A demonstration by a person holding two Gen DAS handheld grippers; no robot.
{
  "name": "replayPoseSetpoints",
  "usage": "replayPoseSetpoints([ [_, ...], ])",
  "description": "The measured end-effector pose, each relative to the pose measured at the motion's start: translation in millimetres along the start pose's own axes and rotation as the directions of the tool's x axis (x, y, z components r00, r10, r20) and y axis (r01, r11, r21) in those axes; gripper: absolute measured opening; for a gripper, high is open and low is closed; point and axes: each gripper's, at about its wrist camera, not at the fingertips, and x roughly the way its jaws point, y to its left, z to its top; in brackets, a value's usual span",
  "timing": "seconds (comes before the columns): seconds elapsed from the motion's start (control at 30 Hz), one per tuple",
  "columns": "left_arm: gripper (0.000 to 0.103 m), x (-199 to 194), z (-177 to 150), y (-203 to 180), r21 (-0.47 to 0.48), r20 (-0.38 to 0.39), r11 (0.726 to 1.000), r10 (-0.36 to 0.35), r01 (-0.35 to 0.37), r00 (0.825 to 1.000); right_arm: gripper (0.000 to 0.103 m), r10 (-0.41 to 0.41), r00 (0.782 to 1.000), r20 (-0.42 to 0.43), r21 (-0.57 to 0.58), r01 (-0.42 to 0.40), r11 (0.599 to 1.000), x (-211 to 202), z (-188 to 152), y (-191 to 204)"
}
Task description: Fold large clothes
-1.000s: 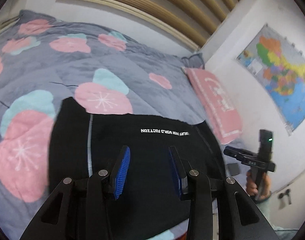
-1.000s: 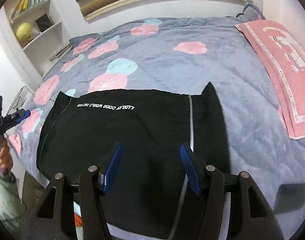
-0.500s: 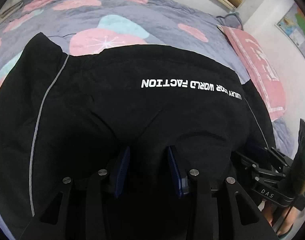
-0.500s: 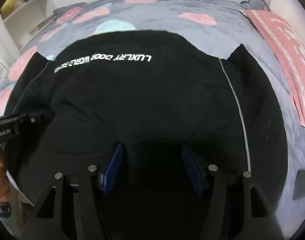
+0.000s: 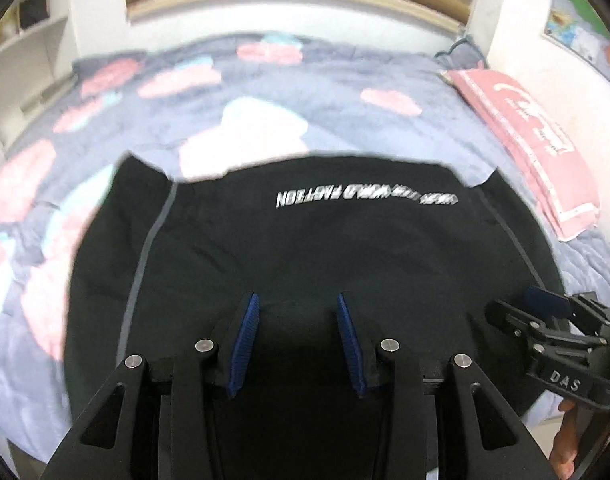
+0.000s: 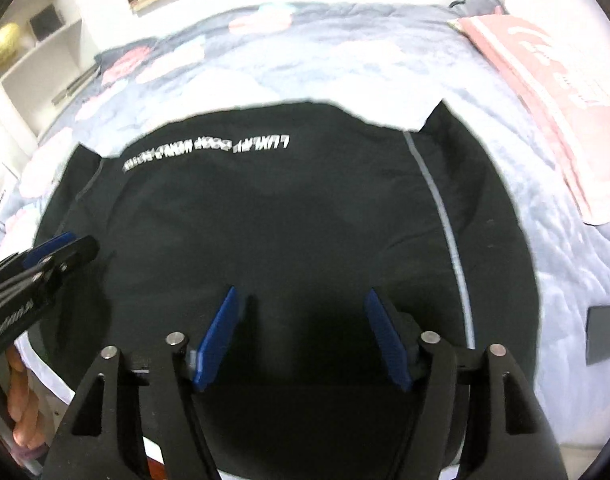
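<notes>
bed: grey floral quilt [image 5: 337, 92], pink pillow [image 5: 537, 140] at right
garment [image 5: 305, 256]: black, spread flat
left gripper [image 5: 297, 336]: parted, empty
right gripper [image 6: 301, 332]: wide, empty

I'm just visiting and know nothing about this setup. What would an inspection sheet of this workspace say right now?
Surface: bed with a grey quilt printed with pink and teal flowers.
Job's things: black garment spread flat on the quilt, white lettering toward the far edge, grey stripes down both sides.
Clutter: pink pillow along the bed's right side; dark flat item on the quilt, too unclear to identify.
Grippers: left gripper and right gripper both open, over the garment's near edge, holding nothing.
Cables: nothing seen.
Surroundings: white shelves, a map on the wall, slatted headboard.
</notes>
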Motion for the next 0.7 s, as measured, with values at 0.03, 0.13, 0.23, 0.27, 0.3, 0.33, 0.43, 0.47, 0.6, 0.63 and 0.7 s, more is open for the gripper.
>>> replayPoseSetpoints([
  [0.03, 0.054, -12, 1, -3, 0.016, 0.028, 1.0, 0.017, -0.017, 0.999, 0.078, 0.0, 1.0, 0.021, 0.006, 0.0, 1.0, -9, 1, 1],
  [0.13, 0.066, -49, 3, -15, 0.06, 0.15, 0.993, 0.089, -0.099, 0.985, 0.085, 0.011, 0.997, 0.079, 0.019, -0.013, 1.0, -35, 4, 4],
  [0.23, 0.066, -86, 1, -22, 0.062, 0.253, 0.986, 0.133, -0.153, 0.958, 0.088, 0.007, 0.988, 0.152, 0.041, -0.013, 0.999, -65, 7, 5],
  [0.27, 0.066, -98, 2, -23, 0.059, 0.279, 0.986, 0.132, -0.154, 0.951, 0.088, 0.005, 0.986, 0.164, 0.043, -0.012, 0.999, -69, 10, 8],
  [0.3, 0.067, -104, 2, -23, 0.057, 0.292, 0.987, 0.129, -0.152, 0.948, 0.088, 0.005, 0.983, 0.182, 0.043, -0.013, 0.999, -77, 10, 10],
  [0.33, 0.067, -112, 2, -24, 0.054, 0.305, 0.987, 0.127, -0.151, 0.944, 0.088, 0.002, 0.98, 0.198, 0.046, -0.011, 0.999, -85, 10, 11],
  [0.43, 0.069, -131, 5, -24, 0.042, 0.327, 0.989, 0.119, -0.141, 0.937, 0.088, -0.012, 0.971, 0.241, 0.045, 0.001, 0.999, -106, 11, 13],
  [0.47, 0.069, -138, 5, -23, 0.037, 0.335, 0.991, 0.11, -0.13, 0.936, 0.088, -0.015, 0.967, 0.253, 0.038, 0.006, 0.999, -112, 12, 14],
  [0.6, 0.076, -153, 1, -20, 0.023, 0.356, 0.989, 0.129, -0.146, 0.926, 0.088, -0.023, 0.958, 0.286, 0.02, 0.018, 1.0, -131, 14, 18],
  [0.63, 0.076, -157, 0, -19, 0.022, 0.362, 0.986, 0.144, -0.163, 0.921, 0.088, -0.022, 0.957, 0.29, 0.02, 0.017, 1.0, -134, 14, 18],
  [0.7, 0.076, -162, -3, -19, 0.019, 0.364, 0.983, 0.163, -0.183, 0.917, 0.088, -0.018, 0.954, 0.301, 0.02, 0.012, 1.0, -140, 13, 18],
])
